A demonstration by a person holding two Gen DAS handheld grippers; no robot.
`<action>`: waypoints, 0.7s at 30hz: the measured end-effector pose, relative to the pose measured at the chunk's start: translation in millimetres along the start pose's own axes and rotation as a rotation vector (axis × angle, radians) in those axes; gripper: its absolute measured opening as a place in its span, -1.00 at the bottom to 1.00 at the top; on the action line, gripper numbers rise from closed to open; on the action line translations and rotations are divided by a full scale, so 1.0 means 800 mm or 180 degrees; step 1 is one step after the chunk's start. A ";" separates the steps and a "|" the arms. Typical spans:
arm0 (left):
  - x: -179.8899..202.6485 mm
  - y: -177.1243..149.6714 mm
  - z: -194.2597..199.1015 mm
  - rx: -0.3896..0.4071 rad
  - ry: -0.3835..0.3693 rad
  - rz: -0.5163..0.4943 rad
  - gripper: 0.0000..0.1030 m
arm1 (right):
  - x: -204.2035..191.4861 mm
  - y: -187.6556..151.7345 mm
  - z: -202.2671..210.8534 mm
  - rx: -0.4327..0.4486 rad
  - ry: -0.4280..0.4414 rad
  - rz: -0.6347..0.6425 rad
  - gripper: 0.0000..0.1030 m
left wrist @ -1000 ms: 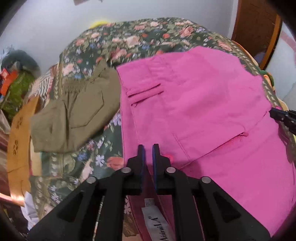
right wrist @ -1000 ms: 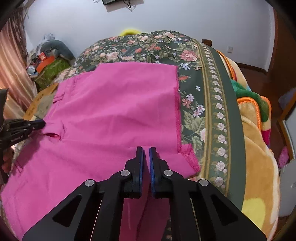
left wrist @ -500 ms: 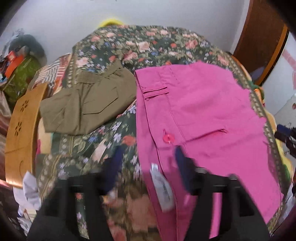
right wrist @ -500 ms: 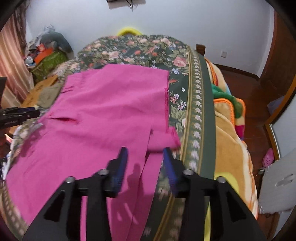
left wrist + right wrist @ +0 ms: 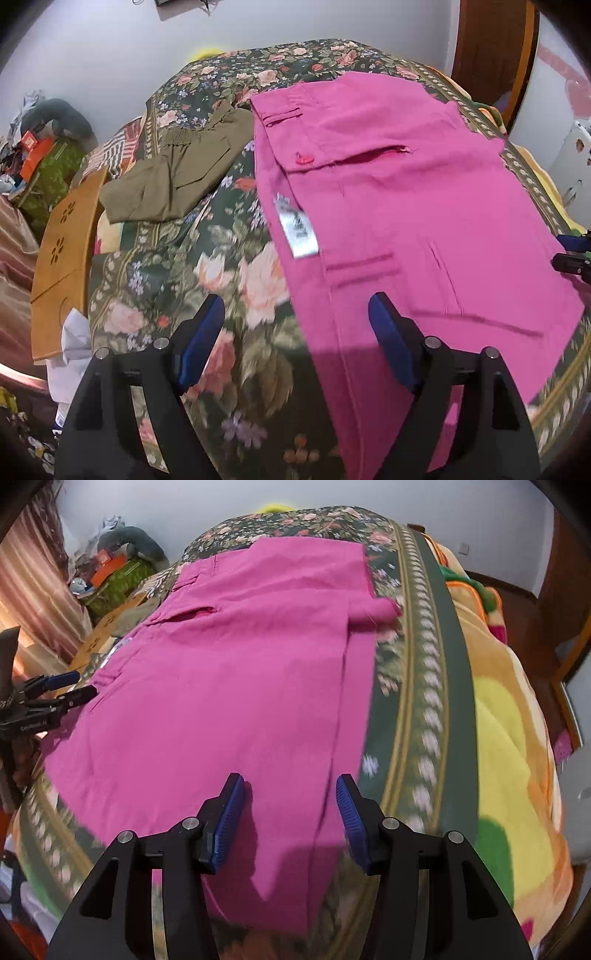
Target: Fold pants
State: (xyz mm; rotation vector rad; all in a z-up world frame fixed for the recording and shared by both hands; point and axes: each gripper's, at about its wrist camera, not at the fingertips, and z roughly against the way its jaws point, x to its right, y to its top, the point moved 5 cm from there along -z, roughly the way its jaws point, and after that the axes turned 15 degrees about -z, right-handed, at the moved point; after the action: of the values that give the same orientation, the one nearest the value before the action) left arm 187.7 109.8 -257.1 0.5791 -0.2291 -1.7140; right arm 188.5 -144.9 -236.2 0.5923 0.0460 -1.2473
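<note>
A: Left wrist view first. What's the left gripper [image 5: 295, 314] doing?

B: Jaws wide apart and opening, nothing clamped. Blue pads [image 5: 201, 343] hang over the floral bedspread [image 5: 221, 273]; the waist edge of the pink pants [image 5: 406, 206] lies below the gap, not gripped.

A: Pants position?

B: Flat on the bedspread, folded over, white label [image 5: 297, 230] and red button [image 5: 303, 159] on the edge facing the olive shorts [image 5: 177, 181]. Shorts sit beside the pants, apart from them, floral cloth between. Wooden board [image 5: 62, 266] beyond the shorts, at the bed's edge. Right gripper [image 5: 572, 254] tips peek in at the pants' far side.

A: Right wrist view?

B: Right gripper [image 5: 290, 805] jaws apart, opening too, empty. Pads [image 5: 229, 819] hover over the near hem of the pants [image 5: 221, 686]; cloth under the gap, not pinched. One leg corner sticks out sideways at the hem end.

A: Anything else?

B: Left gripper [image 5: 70, 688] at the pants' waist side, fingers parted. Orange-yellow blanket [image 5: 509, 738] beside the bedspread [image 5: 417, 701], away from the pants. Some motion blur.
</note>
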 end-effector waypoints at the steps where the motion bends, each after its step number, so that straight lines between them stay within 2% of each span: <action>1: -0.001 -0.004 0.003 0.0003 0.0008 -0.0007 0.57 | 0.002 -0.006 0.003 0.0002 -0.0016 0.0030 -0.08; 4: -0.006 -0.019 0.011 0.0021 0.0006 -0.0003 0.64 | 0.013 -0.020 0.014 -0.0022 -0.0007 0.0032 -0.08; 8: -0.018 -0.026 0.019 0.0012 -0.0057 0.0083 0.65 | 0.022 -0.017 0.023 -0.0048 -0.0040 -0.0026 -0.06; 10: -0.026 -0.020 0.023 -0.0006 0.0044 0.0084 0.65 | 0.023 -0.012 0.030 0.0000 -0.0155 0.0006 -0.06; 12: -0.038 -0.007 0.026 0.0057 0.0112 0.0077 0.65 | 0.022 0.000 0.036 0.0078 -0.0211 0.0044 -0.06; 16: -0.064 0.032 0.020 0.0173 0.0139 0.0172 0.65 | 0.020 0.053 0.043 0.0324 -0.0203 0.0009 -0.04; 18: -0.078 0.057 0.010 0.0216 0.0130 0.0236 0.65 | 0.019 0.079 0.042 0.0435 -0.0157 -0.0038 0.07; 21: -0.096 0.100 -0.012 0.0279 0.0123 0.0276 0.65 | 0.015 0.119 0.034 0.0578 -0.0147 -0.0052 0.09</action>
State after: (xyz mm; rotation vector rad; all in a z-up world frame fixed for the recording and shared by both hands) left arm 270.7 166.7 -209.7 0.6570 -0.2987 -1.6135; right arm 270.2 -149.6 -179.7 0.7207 -0.1020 -1.2889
